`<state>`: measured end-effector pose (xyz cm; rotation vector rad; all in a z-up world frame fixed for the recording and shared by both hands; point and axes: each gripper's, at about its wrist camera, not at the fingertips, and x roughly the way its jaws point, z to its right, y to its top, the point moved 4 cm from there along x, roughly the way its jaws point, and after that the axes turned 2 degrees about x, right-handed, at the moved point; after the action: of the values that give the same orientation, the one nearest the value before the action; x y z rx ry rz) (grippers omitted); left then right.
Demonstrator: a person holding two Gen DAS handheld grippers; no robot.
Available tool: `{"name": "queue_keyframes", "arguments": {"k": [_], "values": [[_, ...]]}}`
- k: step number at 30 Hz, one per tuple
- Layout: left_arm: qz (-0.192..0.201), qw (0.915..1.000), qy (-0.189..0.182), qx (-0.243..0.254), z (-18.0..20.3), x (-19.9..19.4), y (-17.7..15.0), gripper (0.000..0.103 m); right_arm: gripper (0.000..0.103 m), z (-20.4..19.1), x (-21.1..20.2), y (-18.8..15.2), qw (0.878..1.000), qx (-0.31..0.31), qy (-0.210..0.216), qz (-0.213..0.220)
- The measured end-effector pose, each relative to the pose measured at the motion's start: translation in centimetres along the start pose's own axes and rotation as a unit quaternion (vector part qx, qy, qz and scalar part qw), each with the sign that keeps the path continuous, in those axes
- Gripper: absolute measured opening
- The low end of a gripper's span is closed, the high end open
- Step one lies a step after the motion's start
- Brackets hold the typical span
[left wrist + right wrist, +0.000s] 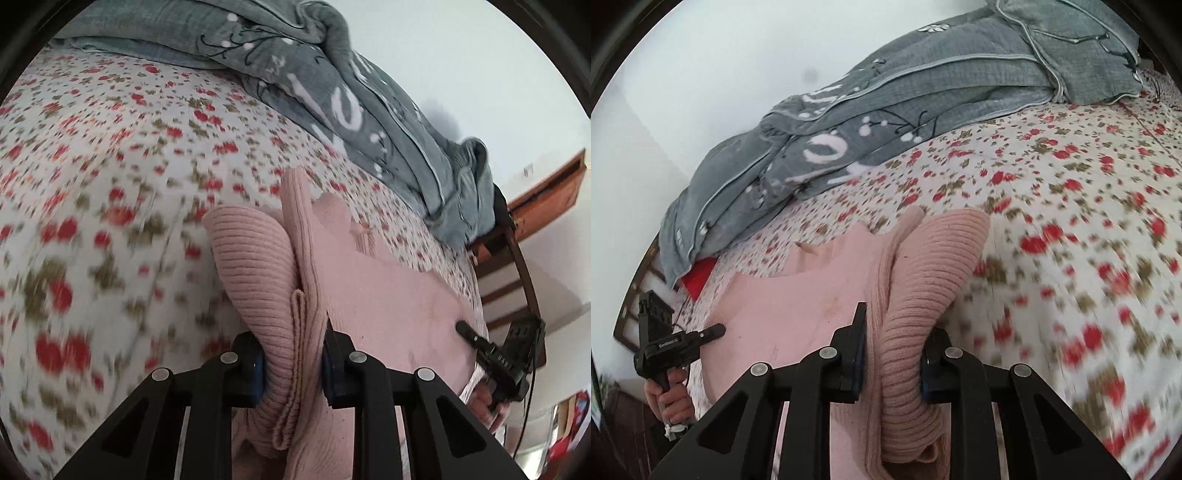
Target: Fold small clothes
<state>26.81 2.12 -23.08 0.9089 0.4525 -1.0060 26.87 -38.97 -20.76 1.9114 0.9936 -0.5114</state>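
A pink ribbed knit garment (388, 295) is held stretched above a bed, and it also shows in the right wrist view (798, 306). My left gripper (293, 365) is shut on one bunched ribbed edge of it. My right gripper (894, 354) is shut on the opposite bunched edge. Each gripper shows in the other's view: the right one (495, 354) at the garment's far side, the left one (676, 343) likewise, each held by a hand. The cloth hangs between them.
The bed has a white sheet with red flowers (110, 166), also in the right wrist view (1071, 221). A grey-green quilt (351, 92) is heaped along the wall side (886, 110). A brown wooden bed frame (506, 280) shows at the right.
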Motion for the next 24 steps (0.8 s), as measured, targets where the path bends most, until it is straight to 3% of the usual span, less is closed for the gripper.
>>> {"name": "queue_keyframes", "arguments": {"k": [4,6,7,10,13,17,20,22,24], "values": [[0.011,0.9996,0.025,0.001,-0.9,1.1,-0.8,0.026,0.025,0.3,-0.4,-1.6,1.0,-0.024,-0.017,-0.001],[0.016,0.9984,0.054,0.006,-1.5,2.3,-0.6,0.039,0.03,1.4,1.5,-1.5,0.999,-0.011,-0.04,-0.003],[0.026,0.998,0.057,0.007,-1.9,2.9,-0.5,0.041,0.038,2.3,2.8,-1.5,0.998,0.002,-0.058,-0.003],[0.041,0.9987,0.03,0.004,-2.6,2.7,-0.7,0.042,0.038,3.8,4.3,-1.6,0.998,0.031,-0.058,0.009],[0.045,0.9989,0.01,0.005,-3.2,1.9,-1.0,0.044,0.044,2.7,2.9,-1.7,0.995,0.005,-0.093,0.02],[0.067,0.9973,0.004,0.028,-3.3,2.0,-1.6,0.046,0.047,-0.2,-1.3,-2.0,0.982,-0.035,-0.167,0.085],[0.099,0.9905,0.038,0.088,-2.2,2.4,-2.4,0.051,0.054,-3.8,-3.3,-2.5,0.98,-0.05,-0.144,0.127],[0.129,0.9811,0.064,0.13,-1.5,2.5,-3.3,0.052,0.057,-7.0,-2.9,-3.2,0.97,-0.112,-0.155,0.15],[0.135,0.9786,0.069,0.139,-1.2,2.2,-3.4,0.054,0.057,-10.0,-0.9,-4.7,0.964,-0.16,-0.155,0.143]]}}
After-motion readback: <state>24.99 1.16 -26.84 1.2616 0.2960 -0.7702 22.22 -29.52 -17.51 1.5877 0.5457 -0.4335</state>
